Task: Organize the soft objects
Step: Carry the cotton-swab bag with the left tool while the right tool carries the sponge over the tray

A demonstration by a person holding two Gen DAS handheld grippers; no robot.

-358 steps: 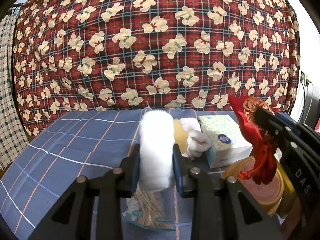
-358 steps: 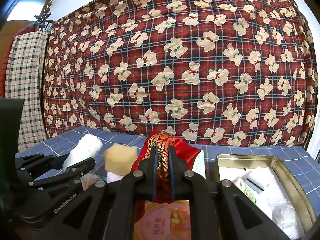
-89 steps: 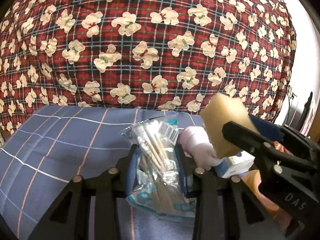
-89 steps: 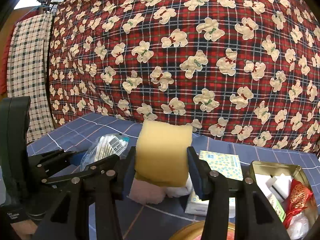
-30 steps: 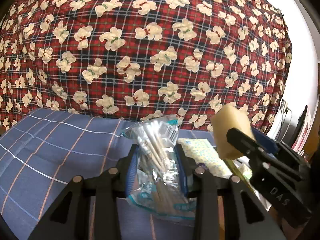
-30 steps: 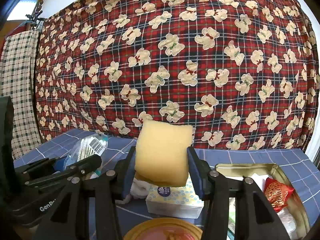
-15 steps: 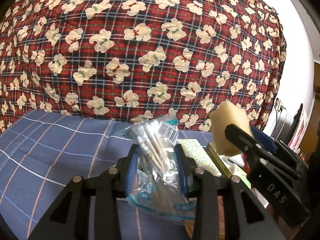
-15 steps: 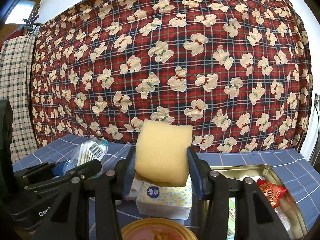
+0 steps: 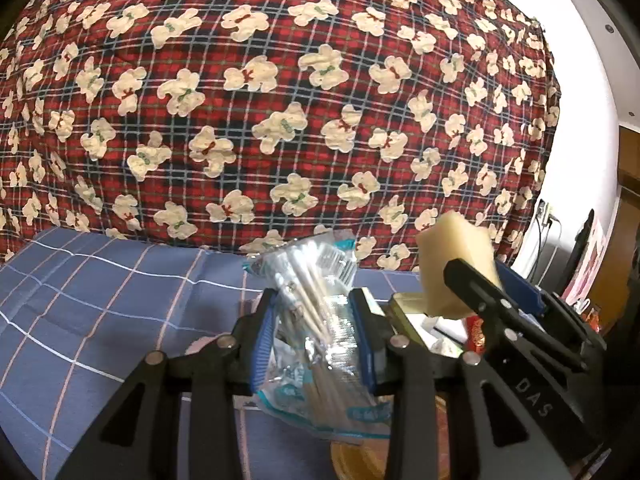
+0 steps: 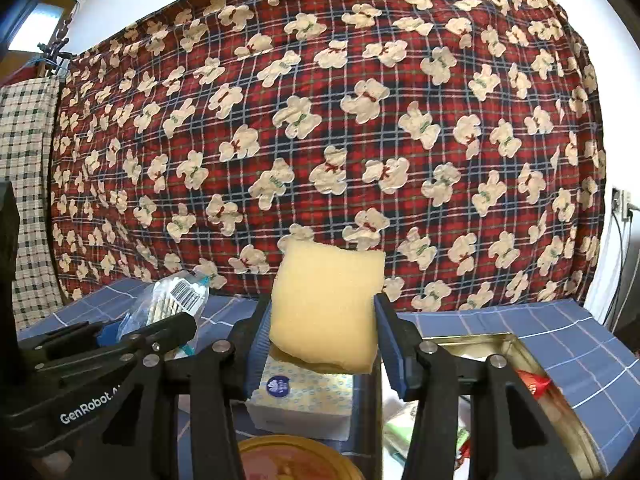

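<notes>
My left gripper is shut on a clear bag of cotton swabs and holds it above the blue checked tablecloth. The bag also shows in the right wrist view. My right gripper is shut on a yellow sponge, held in the air; the sponge also shows in the left wrist view. A gold metal tin lies at the lower right with a red pouch and white items inside.
A tissue pack lies below the sponge. A round gold lid is at the bottom edge. A red plaid bear-print cloth hangs behind the table. Cables and a wall socket are at the far right.
Both grippers have moved right with their loads. The tin is now closer under the right gripper, and the tissue pack has shifted left beneath the sponge.
</notes>
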